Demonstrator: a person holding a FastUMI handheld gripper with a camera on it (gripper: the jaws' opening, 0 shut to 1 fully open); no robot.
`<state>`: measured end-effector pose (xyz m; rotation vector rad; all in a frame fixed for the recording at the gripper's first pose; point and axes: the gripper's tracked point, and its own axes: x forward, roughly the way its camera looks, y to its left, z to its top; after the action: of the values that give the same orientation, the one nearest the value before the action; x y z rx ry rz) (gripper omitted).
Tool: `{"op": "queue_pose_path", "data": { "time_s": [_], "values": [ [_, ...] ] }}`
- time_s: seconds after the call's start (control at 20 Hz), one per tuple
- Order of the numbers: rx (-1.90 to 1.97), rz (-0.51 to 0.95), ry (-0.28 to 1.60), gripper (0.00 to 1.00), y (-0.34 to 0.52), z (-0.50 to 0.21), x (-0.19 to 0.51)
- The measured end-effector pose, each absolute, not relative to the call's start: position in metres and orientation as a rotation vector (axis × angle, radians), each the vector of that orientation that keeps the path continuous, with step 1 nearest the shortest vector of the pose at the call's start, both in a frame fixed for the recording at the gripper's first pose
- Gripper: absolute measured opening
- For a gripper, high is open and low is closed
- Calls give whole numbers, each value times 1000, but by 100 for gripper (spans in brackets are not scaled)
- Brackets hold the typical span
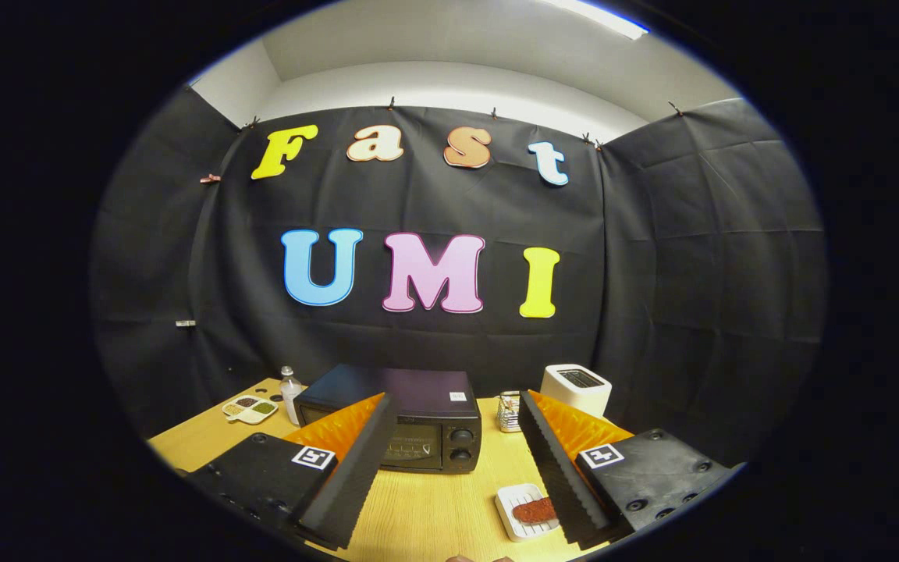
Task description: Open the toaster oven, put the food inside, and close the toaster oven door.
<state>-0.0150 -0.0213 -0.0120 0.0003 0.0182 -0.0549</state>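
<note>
The hand-held gripper (453, 460) is hanging wide open with nothing in it. The toaster oven (410, 425) is sitting shut on the wooden surface (434, 507) just ahead. The food (534, 511) is lying on a small white tray (513, 499) by the right finger.

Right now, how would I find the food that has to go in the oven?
Start at the black toaster oven in the middle of the wooden table, its door shut. Come nearer from its knobs to the small white ridged tray by the right finger of the open hand-held gripper. The food is the flat reddish-brown piece on it, unlike the tall white toaster behind.
</note>
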Motion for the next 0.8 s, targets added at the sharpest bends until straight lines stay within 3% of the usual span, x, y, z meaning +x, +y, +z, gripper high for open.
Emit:
{"op": "queue_pose_path", "data": {
  "time_s": [0.8],
  "values": [
    [-16, 5, 36, 97, 3, -16, 22]
  ]
}}
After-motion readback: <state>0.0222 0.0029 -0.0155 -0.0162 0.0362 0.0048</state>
